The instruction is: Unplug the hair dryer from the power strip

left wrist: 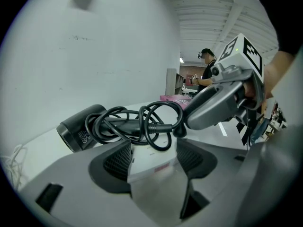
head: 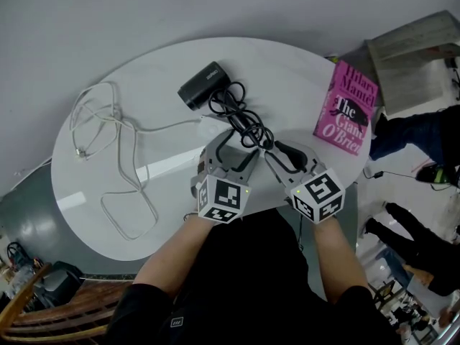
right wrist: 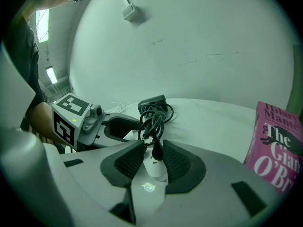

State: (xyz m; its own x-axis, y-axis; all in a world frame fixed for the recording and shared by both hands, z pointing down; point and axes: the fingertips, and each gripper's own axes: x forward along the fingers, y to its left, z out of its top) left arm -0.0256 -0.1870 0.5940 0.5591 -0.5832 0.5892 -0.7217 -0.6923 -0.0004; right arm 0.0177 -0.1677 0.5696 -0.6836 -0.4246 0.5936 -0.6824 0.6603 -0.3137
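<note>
A black hair dryer [head: 203,85] lies on the round white table [head: 86,192], its black cord [head: 241,117] coiled in front of it. In the left gripper view my left gripper [left wrist: 152,157] is shut on the white power strip [left wrist: 149,168], one pad on each side. In the right gripper view my right gripper [right wrist: 155,159] is shut on the black plug [right wrist: 156,150], which stands on the power strip [right wrist: 156,170]. Both grippers meet at the table's near edge: the left gripper [head: 231,153] and the right gripper [head: 272,151]. Whether the plug's pins are seated is hidden.
The strip's thin white cable [head: 108,128] loops over the left half of the table. A pink book [head: 347,108] lies at the right edge. People stand on the floor to the right [head: 417,139]. A wooden chair [head: 50,315] is at the lower left.
</note>
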